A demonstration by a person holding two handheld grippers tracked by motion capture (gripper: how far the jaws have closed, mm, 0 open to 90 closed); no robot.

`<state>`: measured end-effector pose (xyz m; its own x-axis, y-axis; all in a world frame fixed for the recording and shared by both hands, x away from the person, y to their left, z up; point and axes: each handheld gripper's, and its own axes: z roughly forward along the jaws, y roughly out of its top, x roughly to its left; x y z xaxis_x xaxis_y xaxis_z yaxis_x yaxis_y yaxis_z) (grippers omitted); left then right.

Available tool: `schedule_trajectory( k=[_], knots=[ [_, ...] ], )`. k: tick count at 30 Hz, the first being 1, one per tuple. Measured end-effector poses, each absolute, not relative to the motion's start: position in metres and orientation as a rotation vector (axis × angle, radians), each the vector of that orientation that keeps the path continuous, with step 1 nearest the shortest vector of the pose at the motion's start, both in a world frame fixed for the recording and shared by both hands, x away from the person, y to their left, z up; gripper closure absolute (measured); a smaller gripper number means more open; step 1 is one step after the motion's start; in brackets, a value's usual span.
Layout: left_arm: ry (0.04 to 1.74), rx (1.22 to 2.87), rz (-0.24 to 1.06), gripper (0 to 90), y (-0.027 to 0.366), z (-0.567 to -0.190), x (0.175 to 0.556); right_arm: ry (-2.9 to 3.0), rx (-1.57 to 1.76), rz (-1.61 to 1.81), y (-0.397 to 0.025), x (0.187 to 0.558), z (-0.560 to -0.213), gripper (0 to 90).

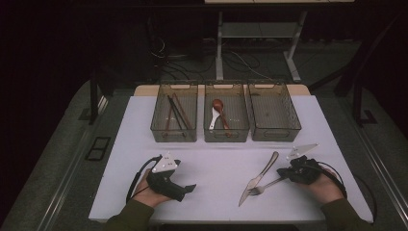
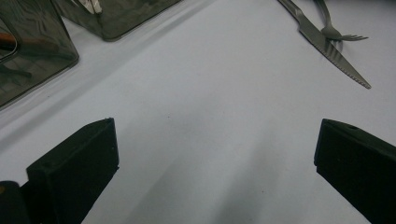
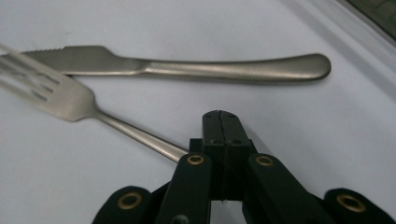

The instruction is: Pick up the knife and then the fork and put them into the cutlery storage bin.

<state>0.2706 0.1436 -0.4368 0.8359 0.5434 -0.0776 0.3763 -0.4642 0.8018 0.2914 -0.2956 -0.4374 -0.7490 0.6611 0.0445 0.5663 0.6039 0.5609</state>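
High view: The right gripper (image 1: 291, 174) sits at the 4 o'clock region of the white table (image 1: 216, 159), held in the person's right hand (image 1: 323, 185). Its jaws are pressed together on the handle end of the fork (image 1: 266, 186). The fork extends from the jaw tips toward 8 o'clock, tines farthest from the gripper. The knife (image 1: 258, 178) lies just beside the fork, on its 10 o'clock side, handle pointing to 1 o'clock and blade tip to 7 o'clock; the fork tines lie against the blade. The left gripper (image 1: 185, 188) rests at the 7 o'clock region, held in the left hand (image 1: 146, 192), well apart from the cutlery. Three grey bins stand in a row at 12 o'clock: the left bin (image 1: 173, 132) holds chopsticks (image 1: 176, 113), the middle bin (image 1: 226, 134) holds spoons (image 1: 219, 114), and the right bin (image 1: 274, 131) stands next to it.

Left gripper view: The left gripper (image 2: 215, 154) has its jaws spread wide, with bare table surface between them. The knife (image 2: 332, 49) and fork (image 2: 334, 31) lie far off at 1 o'clock. Bin walls appear at 10 to 11 o'clock.

Right gripper view: The right gripper (image 3: 220, 123) has its jaws closed flat together. The fork (image 3: 70, 98) handle runs in under the jaws from 9 o'clock. The knife (image 3: 196, 67) lies across at 12 o'clock, apart from the jaws.
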Motion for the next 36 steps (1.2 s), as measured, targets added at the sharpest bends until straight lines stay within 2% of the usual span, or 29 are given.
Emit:
schedule_trajectory(
  k=[19, 29, 36],
  knots=[
    [0.672, 2.108, 0.231, 0.0, 0.142, -0.437, 0.270, 2.729, 1.008, 0.805, -0.315, 0.251, -0.434, 90.0],
    [0.666, 2.110, 0.230, 0.0, 0.142, -0.437, 0.270, 2.779, 0.967, 0.798, -0.317, 0.242, -0.431, 90.0],
    [0.663, 2.111, 0.225, 0.0, 0.141, -0.437, 0.270, 2.829, 0.947, 0.841, -0.308, 0.252, -0.419, 71.3]
  ],
)
